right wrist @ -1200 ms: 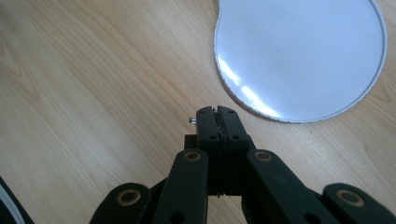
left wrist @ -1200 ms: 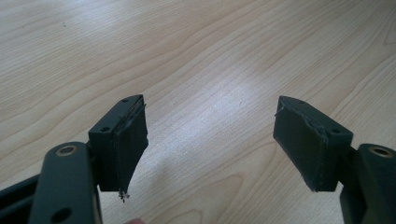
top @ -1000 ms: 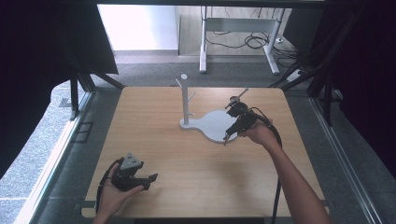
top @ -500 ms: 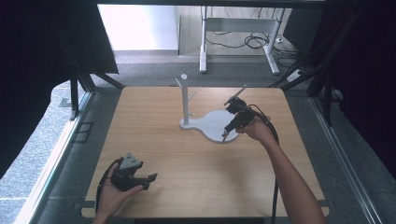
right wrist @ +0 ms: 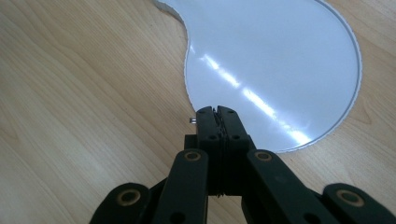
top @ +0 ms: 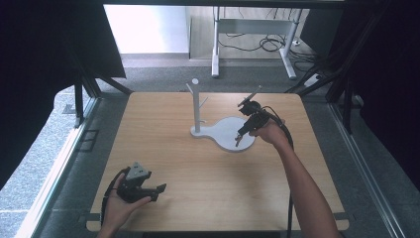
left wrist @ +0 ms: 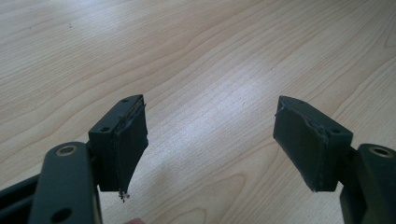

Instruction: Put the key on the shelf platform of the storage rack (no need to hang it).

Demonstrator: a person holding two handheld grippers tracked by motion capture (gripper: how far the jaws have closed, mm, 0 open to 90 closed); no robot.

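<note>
Nearest me, at the lower left of the high view, the left gripper (top: 157, 192) is lying in the person's hand just above the wooden table (top: 198, 208), its claw spread wide with nothing but bare wood between the jaws. Farther up, right of centre, the right gripper (top: 238, 141) is pointing down with its claw pressed together, the tips sitting at the near edge of the white stand's flat base (top: 223, 130); in the right gripper view a tiny pale speck (right wrist: 192, 120) is showing beside the tips, too small to identify. The white stand is sitting mid-table, its thin post (top: 196, 106) with short pegs rising at the base's left end. I'm judging it light, stiff and glossy, so slippery at the flat plate; the post is looking like the better place to pinch. Nothing on the table is blocking the way. Beyond the table's far edge, desk legs and loose cables (top: 257, 44) are lying on the floor.
</note>
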